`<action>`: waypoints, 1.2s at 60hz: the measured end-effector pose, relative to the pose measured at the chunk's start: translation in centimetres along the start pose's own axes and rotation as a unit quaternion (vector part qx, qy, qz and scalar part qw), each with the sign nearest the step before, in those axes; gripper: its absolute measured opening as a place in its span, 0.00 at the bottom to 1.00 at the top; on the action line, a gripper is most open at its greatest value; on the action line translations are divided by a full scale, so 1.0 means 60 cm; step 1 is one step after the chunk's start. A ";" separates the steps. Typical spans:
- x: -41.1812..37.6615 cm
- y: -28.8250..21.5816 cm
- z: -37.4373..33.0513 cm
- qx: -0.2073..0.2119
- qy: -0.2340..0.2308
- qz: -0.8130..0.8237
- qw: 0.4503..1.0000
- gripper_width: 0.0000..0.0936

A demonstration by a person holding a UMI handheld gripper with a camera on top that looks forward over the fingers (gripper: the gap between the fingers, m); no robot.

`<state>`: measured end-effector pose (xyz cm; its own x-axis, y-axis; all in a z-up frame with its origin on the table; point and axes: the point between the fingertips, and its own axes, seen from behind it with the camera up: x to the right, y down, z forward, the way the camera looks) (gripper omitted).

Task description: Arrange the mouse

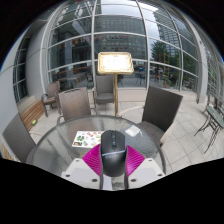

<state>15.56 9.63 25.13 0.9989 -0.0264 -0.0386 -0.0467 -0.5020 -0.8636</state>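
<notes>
A black computer mouse [112, 151] sits between my gripper's two magenta pads [93, 160], its nose pointing away from me. Both pads press against its sides, so my gripper [112, 163] is shut on the mouse. It is held just above a round glass table [60, 148]. The mouse's rear end is hidden by the gripper body.
A colourful printed card [87, 138] lies on the glass left of the mouse. A white sheet [133, 130] lies to the right. Several chairs [73, 102] ring the table. A wooden stand with a sign [115, 65] rises beyond it, before a glass wall.
</notes>
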 end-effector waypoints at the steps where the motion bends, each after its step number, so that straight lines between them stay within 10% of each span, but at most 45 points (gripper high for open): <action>1: -0.024 0.000 -0.008 0.002 -0.009 0.000 1.000 0.30; 31: -0.215 0.465 0.101 -0.196 -0.016 -0.038 0.980 0.30; 49: -0.215 0.469 0.108 -0.198 -0.010 -0.031 0.980 0.51; 57: -0.213 0.434 0.073 -0.197 -0.018 0.000 0.980 0.87; 72: -0.173 0.288 -0.089 -0.112 -0.005 -0.008 0.994 0.88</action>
<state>4.36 -3.41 13.28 0.9995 -0.0093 -0.0316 -0.0294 -0.6817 -0.7311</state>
